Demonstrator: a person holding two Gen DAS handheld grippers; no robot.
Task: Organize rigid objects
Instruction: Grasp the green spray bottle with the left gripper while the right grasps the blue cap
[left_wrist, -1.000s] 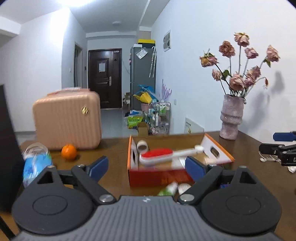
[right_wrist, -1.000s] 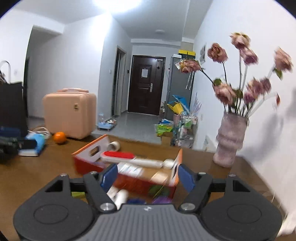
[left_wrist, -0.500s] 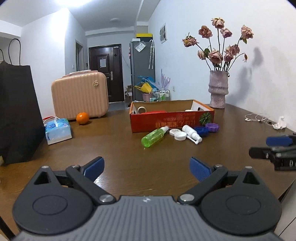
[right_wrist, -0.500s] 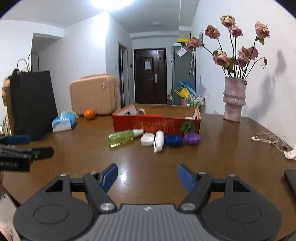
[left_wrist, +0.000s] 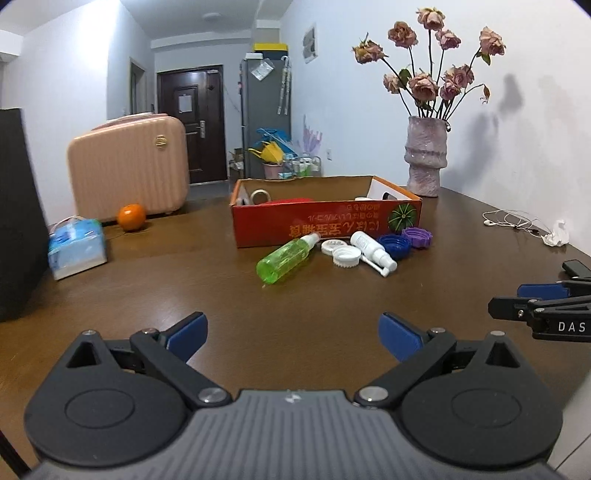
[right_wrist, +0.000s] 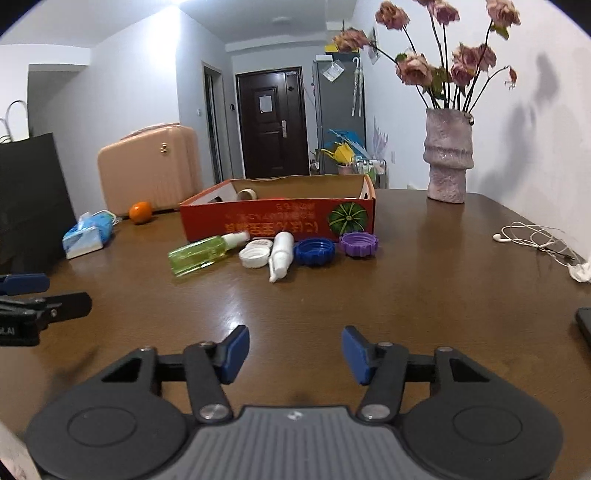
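A red cardboard box (left_wrist: 325, 225) (right_wrist: 277, 221) stands open-topped on the brown table, with a tape roll (left_wrist: 259, 195) and a red item inside. In front of it lie a green spray bottle (left_wrist: 286, 258) (right_wrist: 205, 253), white caps (left_wrist: 345, 256) (right_wrist: 253, 256), a small white spray bottle (left_wrist: 373, 253) (right_wrist: 280, 254), a blue lid (left_wrist: 395, 245) (right_wrist: 314, 251) and a purple lid (left_wrist: 417, 236) (right_wrist: 359, 243). My left gripper (left_wrist: 291, 332) is wide open and empty, well short of them. My right gripper (right_wrist: 293, 349) is empty too, its jaws closing.
A pink suitcase (left_wrist: 129, 166), an orange (left_wrist: 131, 217) and a tissue pack (left_wrist: 75, 248) sit at the left, beside a black bag (left_wrist: 18, 221). A vase of dried roses (left_wrist: 424, 155) stands at the back right. Earphones (right_wrist: 532, 238) and a dark device (right_wrist: 583, 325) lie at the right.
Both grippers have pulled back from above the box and sunk toward the table's near side. The right gripper's fingers stand closer together now.
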